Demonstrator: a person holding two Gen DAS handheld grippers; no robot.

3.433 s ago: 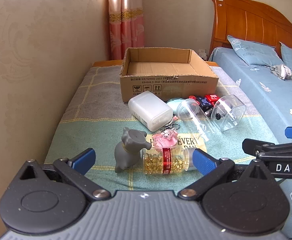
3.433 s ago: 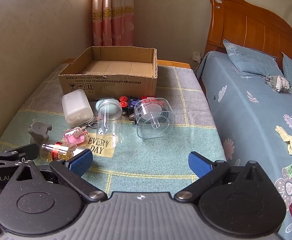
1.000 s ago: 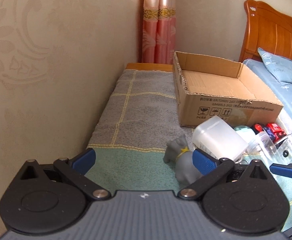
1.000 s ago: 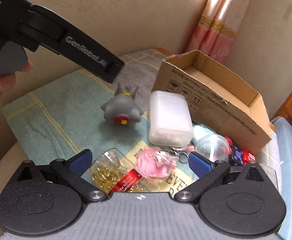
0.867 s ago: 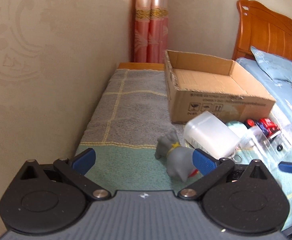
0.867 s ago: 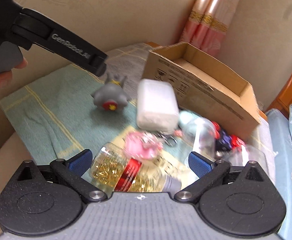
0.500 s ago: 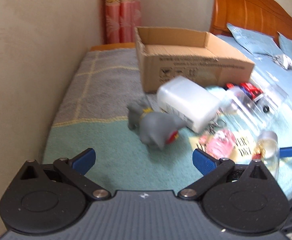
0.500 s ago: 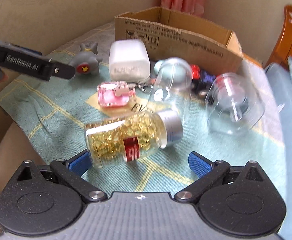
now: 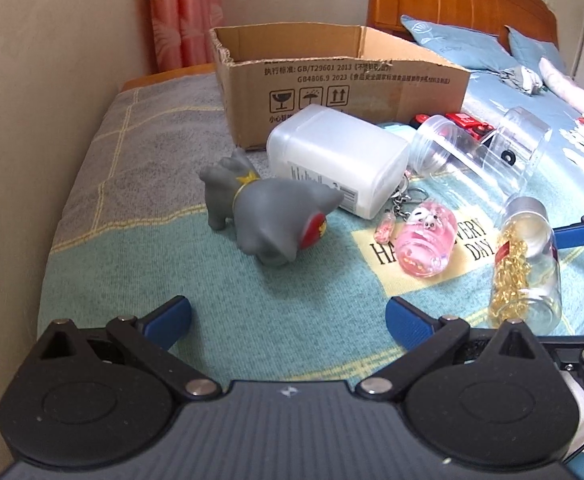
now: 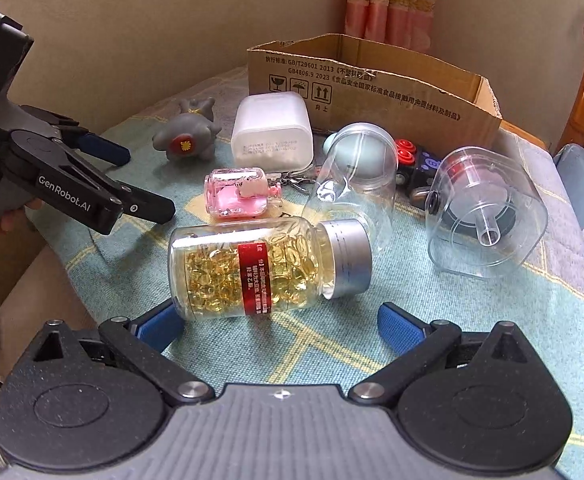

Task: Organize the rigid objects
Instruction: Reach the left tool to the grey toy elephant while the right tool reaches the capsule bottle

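An open cardboard box stands at the back of a cloth-covered table. In front of it lie a grey toy animal, a white plastic container, a pink keychain bottle, a capsule bottle with a silver cap, clear jars and a toy car. My left gripper is open and empty, just short of the grey toy. My right gripper is open, its fingers astride the capsule bottle's near side.
A wall runs along the left of the table. A bed with blue bedding and a wooden headboard lies to the right. The left gripper's body reaches in over the table's left edge in the right wrist view.
Both grippers have swung toward the objects and come lower and closer. The capsule bottle now lies just ahead of the right gripper. The grey toy is nearer the left gripper.
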